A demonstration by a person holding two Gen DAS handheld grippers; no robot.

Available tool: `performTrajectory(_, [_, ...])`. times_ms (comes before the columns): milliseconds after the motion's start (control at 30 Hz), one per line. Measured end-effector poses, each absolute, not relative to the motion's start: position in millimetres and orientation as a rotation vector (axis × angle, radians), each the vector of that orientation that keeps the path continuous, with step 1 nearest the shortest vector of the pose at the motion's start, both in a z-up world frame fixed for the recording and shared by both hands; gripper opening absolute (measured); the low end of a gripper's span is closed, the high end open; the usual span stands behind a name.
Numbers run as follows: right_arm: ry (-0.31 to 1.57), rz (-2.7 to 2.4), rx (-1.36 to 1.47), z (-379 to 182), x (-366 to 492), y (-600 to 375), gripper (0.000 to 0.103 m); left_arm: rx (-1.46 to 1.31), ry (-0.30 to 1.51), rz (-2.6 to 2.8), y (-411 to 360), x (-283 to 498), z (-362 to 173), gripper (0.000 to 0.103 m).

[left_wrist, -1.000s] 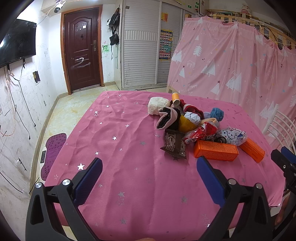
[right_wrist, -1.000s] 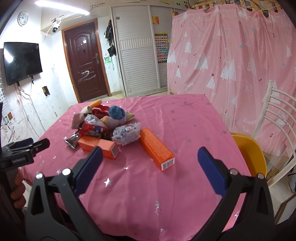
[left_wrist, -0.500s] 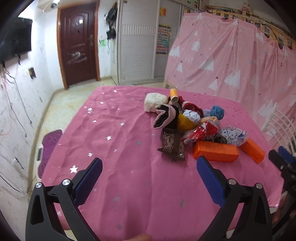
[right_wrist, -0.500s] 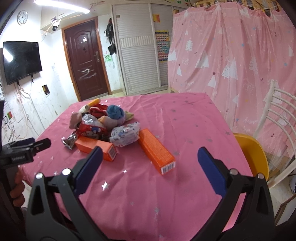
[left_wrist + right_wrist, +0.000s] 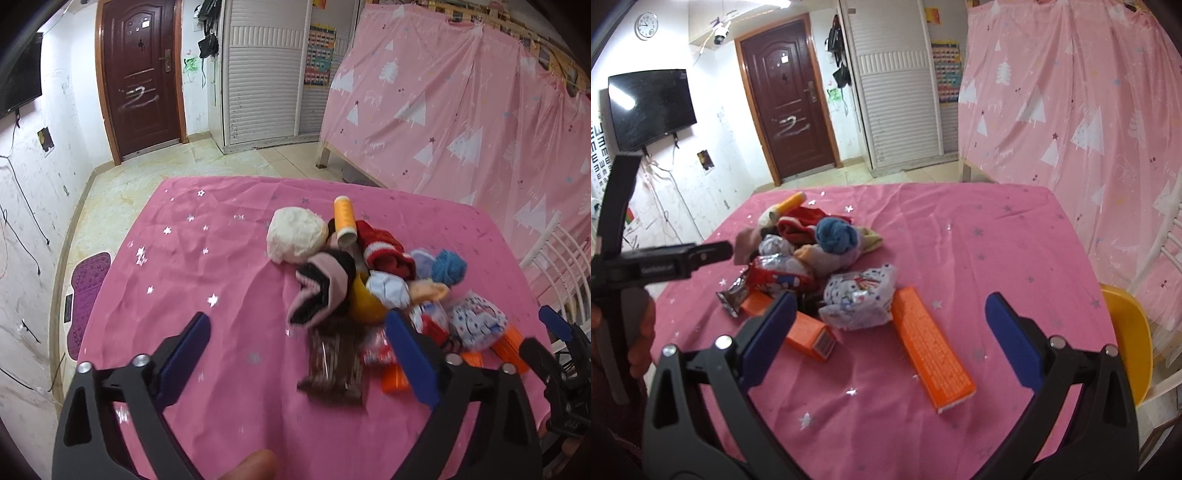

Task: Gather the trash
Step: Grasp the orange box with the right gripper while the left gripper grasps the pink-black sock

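A heap of trash and socks lies on the pink star-print tablecloth (image 5: 207,266). It includes a white ball (image 5: 295,234), an orange tube (image 5: 343,218), a red sock (image 5: 384,251) and a blue sock ball (image 5: 448,267). My left gripper (image 5: 295,317) hovers at the heap's near edge, and its jaws are closing. A brown wrapper (image 5: 336,365) lies between them, untouched by the pads. My right gripper (image 5: 890,297) stands open over a long orange box (image 5: 931,350). A second orange box (image 5: 809,334) and a patterned packet (image 5: 860,299) lie just beyond.
A white chair with a yellow seat (image 5: 1126,332) stands at the table's right side. A pink curtain (image 5: 1071,110) hangs behind it. On the floor to the left lies a purple mat (image 5: 88,291). The brown door (image 5: 140,74) is at the back.
Both grippers have moved forward towards the heap. The left jaws have narrowed a little, and the brown wrapper now lies between them. The long orange box now sits between the right fingers.
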State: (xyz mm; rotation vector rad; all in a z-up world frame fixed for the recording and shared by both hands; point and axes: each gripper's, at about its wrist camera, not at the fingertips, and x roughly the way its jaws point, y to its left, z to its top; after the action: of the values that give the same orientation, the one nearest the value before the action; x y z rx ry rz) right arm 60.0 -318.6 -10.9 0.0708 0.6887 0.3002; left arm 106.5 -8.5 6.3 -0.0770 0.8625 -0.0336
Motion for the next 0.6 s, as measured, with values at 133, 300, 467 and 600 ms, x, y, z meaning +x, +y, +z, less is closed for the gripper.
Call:
performTrajectory(133, [0.739,0.304,0.055,-19,71,-318,0.089,-0.077,0.896,-0.037,-9,127,1,0.079])
performTrajectory(300, [0.804,0.32,0.051,-29,74,-327,0.076,-0.052,0.928,-0.066,-13,139,-9,0.074])
performTrajectory(467, [0.85,0.324,0.031,-37,74,-335,0.065,-0.052,0.964,-0.073,-12,151,-20,0.066])
performTrajectory(600, [0.88,0.334,0.004,-45,77,-334,0.042,-0.095,0.981,-0.11,-10,155,-25,0.054])
